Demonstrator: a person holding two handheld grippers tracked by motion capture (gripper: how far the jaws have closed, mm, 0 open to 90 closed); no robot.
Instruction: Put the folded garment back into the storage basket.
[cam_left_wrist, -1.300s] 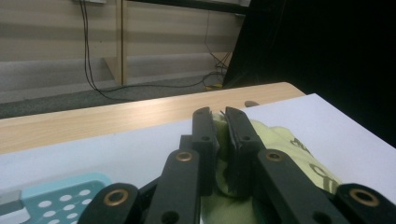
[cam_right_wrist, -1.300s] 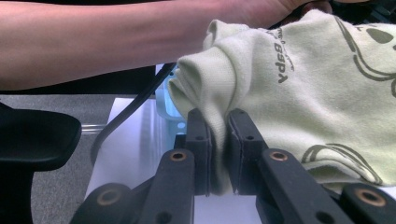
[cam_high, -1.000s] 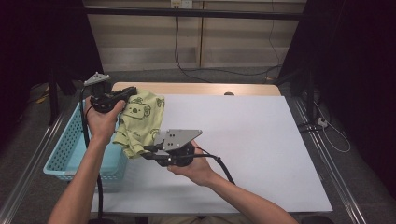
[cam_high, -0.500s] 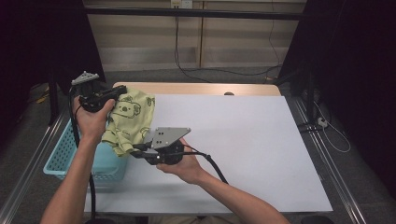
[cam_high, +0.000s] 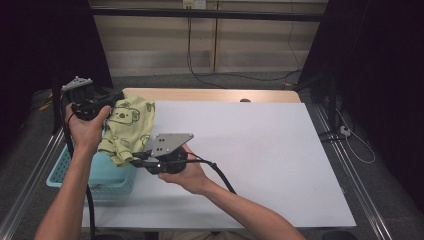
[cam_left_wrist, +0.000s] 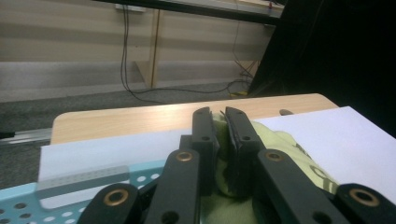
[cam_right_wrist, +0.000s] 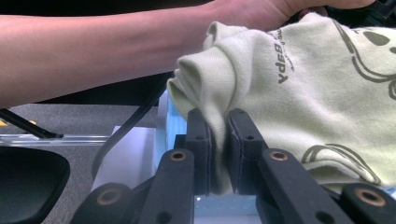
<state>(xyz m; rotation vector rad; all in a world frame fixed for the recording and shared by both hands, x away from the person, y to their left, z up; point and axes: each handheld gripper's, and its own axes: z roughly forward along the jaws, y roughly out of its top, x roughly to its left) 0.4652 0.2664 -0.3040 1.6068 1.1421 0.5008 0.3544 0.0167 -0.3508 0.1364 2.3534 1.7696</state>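
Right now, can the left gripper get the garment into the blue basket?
Probably yes. The left gripper and right gripper both pinch the green garment, which hangs just above the basket, with nothing between.

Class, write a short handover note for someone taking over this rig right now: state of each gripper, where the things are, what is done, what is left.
Left gripper: shut on the green garment, at its top edge.
Right gripper: shut on the garment's lower edge.
Garment: held up between both grippers, hanging over the blue basket at the table's left edge.
Done: garment gripped at two points and lifted.
Left: probably lower it into the basket or spread it on the table, then release both.
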